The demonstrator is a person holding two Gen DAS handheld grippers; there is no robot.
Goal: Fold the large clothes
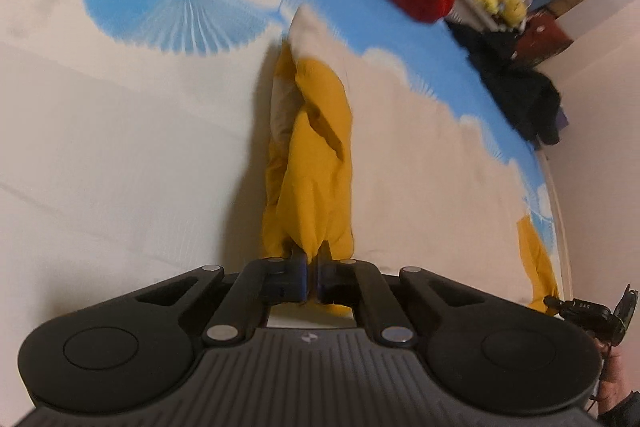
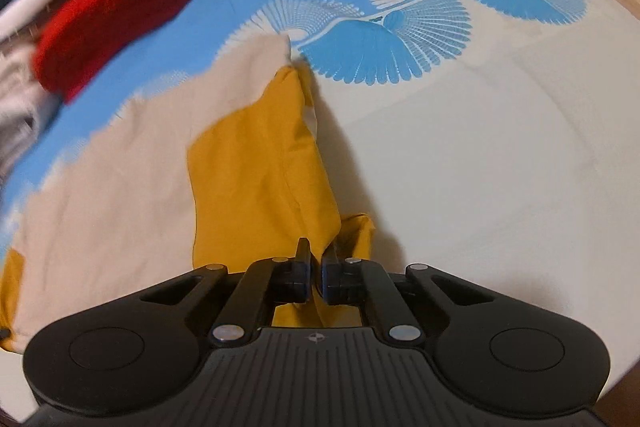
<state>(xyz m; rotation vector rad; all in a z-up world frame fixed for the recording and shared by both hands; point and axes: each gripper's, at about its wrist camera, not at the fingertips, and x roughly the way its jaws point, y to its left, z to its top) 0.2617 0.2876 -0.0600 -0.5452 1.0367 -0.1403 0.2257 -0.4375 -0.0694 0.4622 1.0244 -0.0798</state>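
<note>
Lifting the mustard-yellow and cream fabric garment (image 1: pixel 310 163) off the blue-and-white patterned bedsheet (image 2: pixel 440 147) — left gripper (image 1: pixel 313 267) and right gripper (image 2: pixel 316 267) each clamped on a yellow edge. Next move, likely: carry both edges across, evenly, to form the fold.

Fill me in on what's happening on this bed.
A person is folding a mustard-yellow and cream garment on a bed with a blue-and-white fan-print sheet. Both handheld grippers are shut on yellow fabric: the left gripper pinches a bunched strip, the right gripper a wider fold. A folded red garment sits at the far side.
</note>
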